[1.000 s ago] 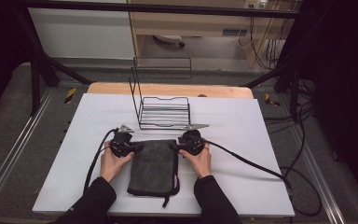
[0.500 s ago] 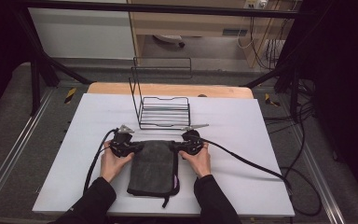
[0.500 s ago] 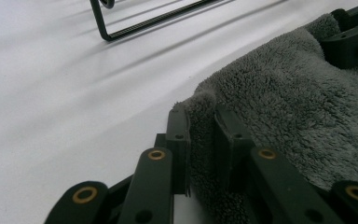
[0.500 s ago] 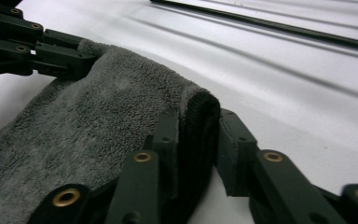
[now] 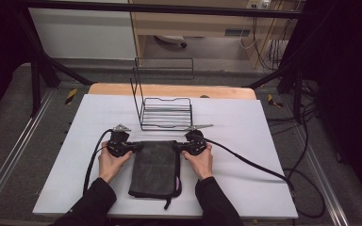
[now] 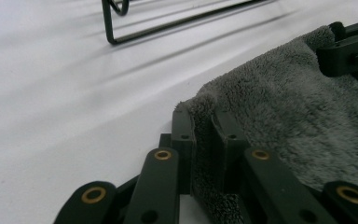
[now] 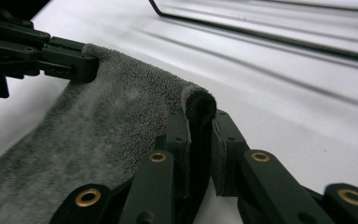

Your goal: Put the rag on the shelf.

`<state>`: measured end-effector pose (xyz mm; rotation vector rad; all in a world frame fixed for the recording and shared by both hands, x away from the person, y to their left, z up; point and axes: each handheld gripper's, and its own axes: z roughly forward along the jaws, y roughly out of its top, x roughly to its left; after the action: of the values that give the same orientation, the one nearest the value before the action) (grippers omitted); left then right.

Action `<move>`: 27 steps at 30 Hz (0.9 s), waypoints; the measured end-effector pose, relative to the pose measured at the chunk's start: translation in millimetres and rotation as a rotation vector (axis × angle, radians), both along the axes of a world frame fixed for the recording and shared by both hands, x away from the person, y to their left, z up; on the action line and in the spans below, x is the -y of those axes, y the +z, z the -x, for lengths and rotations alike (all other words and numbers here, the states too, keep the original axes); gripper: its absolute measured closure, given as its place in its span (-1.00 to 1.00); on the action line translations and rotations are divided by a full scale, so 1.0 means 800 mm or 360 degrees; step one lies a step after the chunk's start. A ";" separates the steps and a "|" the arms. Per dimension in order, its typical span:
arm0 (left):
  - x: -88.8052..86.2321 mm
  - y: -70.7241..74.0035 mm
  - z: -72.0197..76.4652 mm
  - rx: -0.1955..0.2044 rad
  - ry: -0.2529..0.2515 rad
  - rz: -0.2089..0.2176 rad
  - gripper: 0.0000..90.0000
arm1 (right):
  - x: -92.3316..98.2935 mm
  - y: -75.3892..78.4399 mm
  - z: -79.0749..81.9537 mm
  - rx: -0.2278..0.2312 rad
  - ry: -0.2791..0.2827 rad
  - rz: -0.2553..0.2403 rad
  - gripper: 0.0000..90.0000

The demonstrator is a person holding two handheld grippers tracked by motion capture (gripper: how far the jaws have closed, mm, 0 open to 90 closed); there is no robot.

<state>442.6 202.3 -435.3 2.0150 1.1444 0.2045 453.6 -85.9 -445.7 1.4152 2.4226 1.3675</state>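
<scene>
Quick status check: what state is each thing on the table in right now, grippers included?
Grey towel: folded, flat on the table, far corners pinched.
Left gripper: jaws just closed further, shut on the towel's far left corner.
Right gripper: jaws just closed, shut on the far right corner.
Wire rack: upright, empty, beyond the towel.

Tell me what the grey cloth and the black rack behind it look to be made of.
Grey cloth: soft pile fabric, probably microfibre or terry; both gripper views show a fuzzy, matte nap that folds limply at the pinched corners.
Black rack: thin bent wire, likely coated or painted metal; its rods look smooth, dark and rigid.
</scene>
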 end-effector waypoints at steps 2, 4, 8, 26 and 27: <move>-0.001 0.005 0.003 0.0029 -0.0006 0.0016 0.79 | 0.001 0.006 0.003 0.0022 0.0006 -0.0023 0.78; -0.003 0.010 0.007 0.0053 -0.0015 0.0035 0.79 | 0.003 0.012 0.007 0.0048 0.0011 -0.0042 0.78; -0.007 0.020 0.013 0.0098 -0.0036 0.0071 0.79 | 0.005 0.022 0.016 0.0112 0.0014 -0.0074 0.78; -0.014 0.068 0.044 0.0272 -0.0064 0.0155 0.80 | 0.015 0.063 0.047 0.0329 0.0036 -0.0197 0.78; -0.014 0.071 0.045 0.0285 -0.0069 0.0161 0.80 | 0.015 0.066 0.048 0.0346 0.0035 -0.0200 0.78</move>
<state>406.4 213.6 -378.8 1.8895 0.9785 0.2931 414.9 -98.1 -392.9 1.1926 2.2580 1.6113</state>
